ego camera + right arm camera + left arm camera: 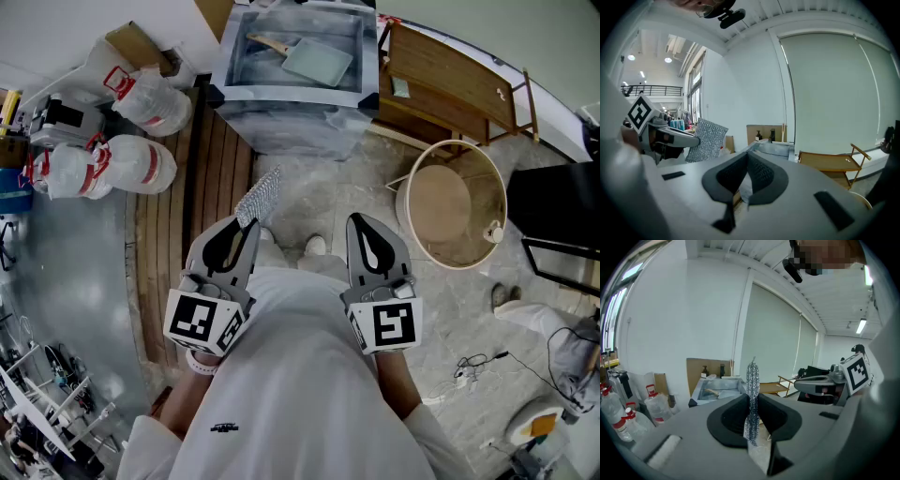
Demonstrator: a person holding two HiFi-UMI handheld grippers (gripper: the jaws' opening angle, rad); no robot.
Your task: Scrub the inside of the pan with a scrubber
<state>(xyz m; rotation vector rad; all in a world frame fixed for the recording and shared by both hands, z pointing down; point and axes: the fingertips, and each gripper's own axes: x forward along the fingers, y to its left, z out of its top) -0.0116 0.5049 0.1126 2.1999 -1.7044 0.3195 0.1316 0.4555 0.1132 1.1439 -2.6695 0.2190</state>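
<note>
A silvery mesh scrubber [259, 197] stands up from my left gripper [246, 225], whose jaws are shut on its lower edge. The left gripper view shows the scrubber [752, 394] edge-on between the black pads. My right gripper [361, 225] is held level beside it, shut, with nothing between its jaws [747, 157]. Both grippers are close to my body, above the floor. The pale square pan [314, 58] with a wooden handle lies in the sink basin [352, 89] well ahead of both grippers. From the right gripper view the scrubber [707, 140] shows flat-on at the left.
A wooden slatted rack [450, 84] stands right of the sink. A round beige tub [455, 202] sits on the floor at the right. White bags and bottles [112, 159] crowd the left. Wooden decking [202, 178] runs to the sink, and cables [478, 361] lie lower right.
</note>
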